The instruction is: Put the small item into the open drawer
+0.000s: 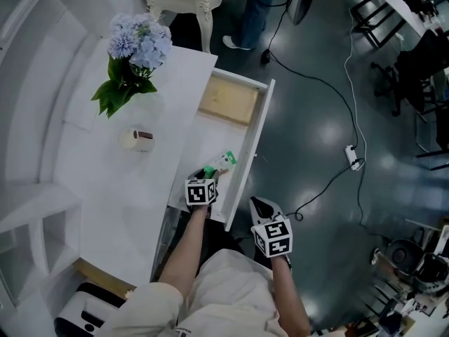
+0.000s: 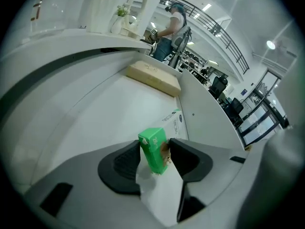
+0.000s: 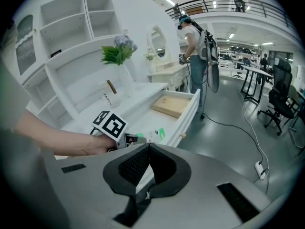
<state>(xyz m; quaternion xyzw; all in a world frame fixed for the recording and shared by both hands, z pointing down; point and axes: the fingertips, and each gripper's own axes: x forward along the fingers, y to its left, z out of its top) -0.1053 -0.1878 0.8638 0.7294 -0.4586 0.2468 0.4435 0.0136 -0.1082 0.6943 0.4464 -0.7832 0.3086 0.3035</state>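
- While the left gripper (image 2: 154, 152) reaches down into the open drawer (image 1: 257, 146), its jaws stand wide apart, with a small green carton (image 2: 152, 144) between their tips.
- The carton stands upright on the drawer's white floor near the drawer's near end. The pads lie close on either side of it and do not look clamped on it.
- Just past the carton, a flat white box with a green end (image 1: 226, 161) lies along the drawer's front wall.
- A pale wooden block (image 1: 228, 98) fills the drawer's far end, well apart from the carton.
- The right gripper (image 3: 147, 147) hangs outside the drawer, beside its front wall near the near corner. Its jaws are closed tip to tip with nothing between them.
- On the desk (image 1: 119, 188), a bunch of blue hydrangeas (image 1: 138, 39) stands toward the far edge, and a small white container (image 1: 137, 139) sits near the middle.
- Another person (image 2: 170, 27) stands on the floor beyond the desk's far end.
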